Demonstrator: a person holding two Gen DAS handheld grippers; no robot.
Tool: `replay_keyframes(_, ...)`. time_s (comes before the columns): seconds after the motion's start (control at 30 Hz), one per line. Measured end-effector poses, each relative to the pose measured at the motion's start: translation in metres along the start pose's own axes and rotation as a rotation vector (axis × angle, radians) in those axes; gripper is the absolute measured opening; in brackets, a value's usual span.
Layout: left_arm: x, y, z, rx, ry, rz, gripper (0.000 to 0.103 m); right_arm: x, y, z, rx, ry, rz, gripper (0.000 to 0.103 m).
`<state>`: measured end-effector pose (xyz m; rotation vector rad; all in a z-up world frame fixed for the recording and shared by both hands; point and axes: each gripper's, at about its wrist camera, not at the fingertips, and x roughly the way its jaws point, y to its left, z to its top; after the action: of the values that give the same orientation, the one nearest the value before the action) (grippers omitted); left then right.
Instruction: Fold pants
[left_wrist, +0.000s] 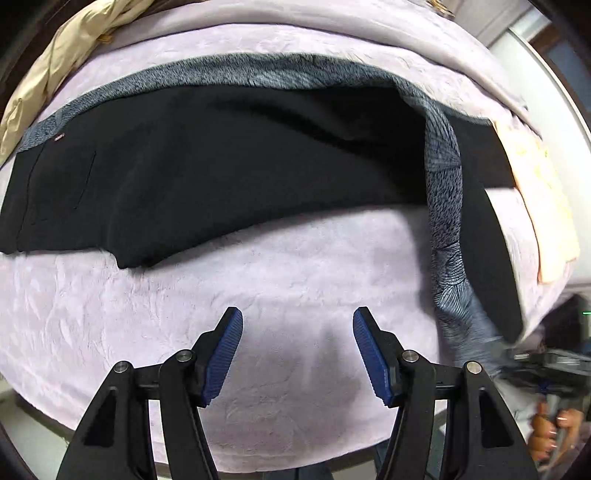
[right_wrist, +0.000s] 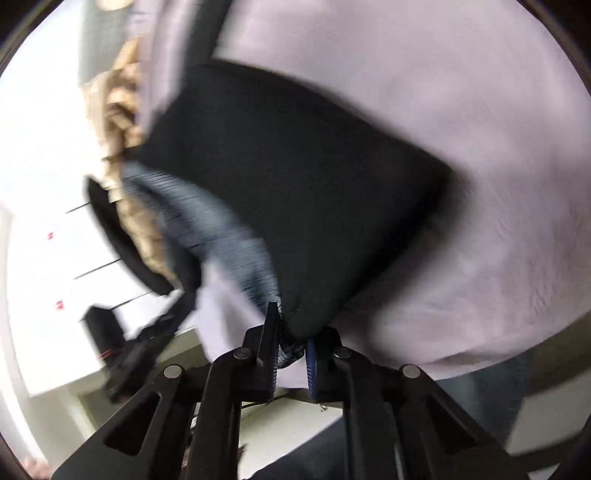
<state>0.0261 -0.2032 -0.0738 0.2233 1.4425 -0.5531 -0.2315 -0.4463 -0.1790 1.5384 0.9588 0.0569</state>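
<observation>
Lavender bed (left_wrist: 258, 295) carrying black pants (left_wrist: 221, 166), spread across its far half over a grey patterned garment (left_wrist: 443, 192). Our left gripper (left_wrist: 297, 356), fingers wide apart and empty, hovers before the pants; our right gripper (right_wrist: 291, 350) pinches both fabrics' edge.

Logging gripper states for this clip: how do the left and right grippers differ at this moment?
The left gripper is open and empty, its blue pads wide apart; the right gripper is shut on the pants, with black and grey patterned cloth bunched between its pads. The left hangs over bare lilac bedspread, away from the garment; the right holds a corner lifted. The left view is sharp, the right blurred. Both have the same black fingers with blue ribbed pads.
</observation>
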Motion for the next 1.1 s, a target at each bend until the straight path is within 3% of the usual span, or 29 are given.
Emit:
replay_keyframes(0.1, -0.003, -0.008, 0.017, -0.029, -0.02, 0.013, 0.063, -0.037, 0.046, 0.037, -0.083, -0.067, 0.105, 0.013)
replay_keyframes(0.23, -0.003, -0.025, 0.055, -0.043, -0.063, 0.044, 0.063, -0.086, 0.09, 0.124, -0.165, -0.195, 0.175, 0.013)
replay_keyframes(0.33, 0.003, -0.035, 0.079, -0.054, -0.078, 0.065, 0.063, -0.102, 0.101, 0.208, -0.164, -0.291, 0.112, 0.018)
replay_keyframes(0.43, 0.008, -0.043, 0.099, -0.067, -0.093, 0.093, 0.063, -0.102, 0.102, 0.251, -0.166, -0.273, -0.077, 0.046)
replay_keyframes(0.47, 0.008, -0.043, 0.104, -0.071, -0.102, 0.104, 0.063, -0.105, 0.106, 0.257, -0.201, -0.269, -0.158, 0.057)
replay_keyframes(0.6, 0.013, -0.037, 0.116, -0.104, -0.104, 0.133, 0.064, -0.123, 0.102, 0.24, -0.272, -0.295, -0.24, 0.058)
replay_keyframes(0.77, 0.032, -0.022, 0.127, -0.178, -0.076, 0.168, 0.064, -0.103, 0.045, 0.233, -0.148, -0.198, -0.293, 0.05)
replay_keyframes(0.83, 0.04, -0.024, 0.131, -0.166, -0.075, 0.182, 0.064, -0.092, 0.033, 0.239, -0.132, -0.208, -0.296, 0.05)
replay_keyframes(0.87, 0.043, -0.025, 0.133, -0.154, -0.073, 0.192, 0.064, -0.085, 0.026, 0.243, -0.112, -0.208, -0.293, 0.045)
replay_keyframes(0.9, 0.046, -0.027, 0.134, -0.142, -0.068, 0.204, 0.064, -0.081, 0.023, 0.247, -0.089, -0.204, -0.283, 0.017)
replay_keyframes(0.93, 0.048, -0.028, 0.135, -0.133, -0.059, 0.214, 0.064, -0.077, 0.023, 0.251, -0.061, -0.197, -0.266, 0.007)
replay_keyframes(1.03, 0.045, -0.027, 0.135, -0.128, -0.081, 0.219, 0.064, -0.093, 0.041, 0.246, -0.119, -0.249, -0.234, 0.008)
replay_keyframes(1.1, 0.049, -0.023, 0.135, -0.134, -0.069, 0.248, 0.064, -0.091, 0.036, 0.247, -0.131, -0.217, -0.334, 0.01)
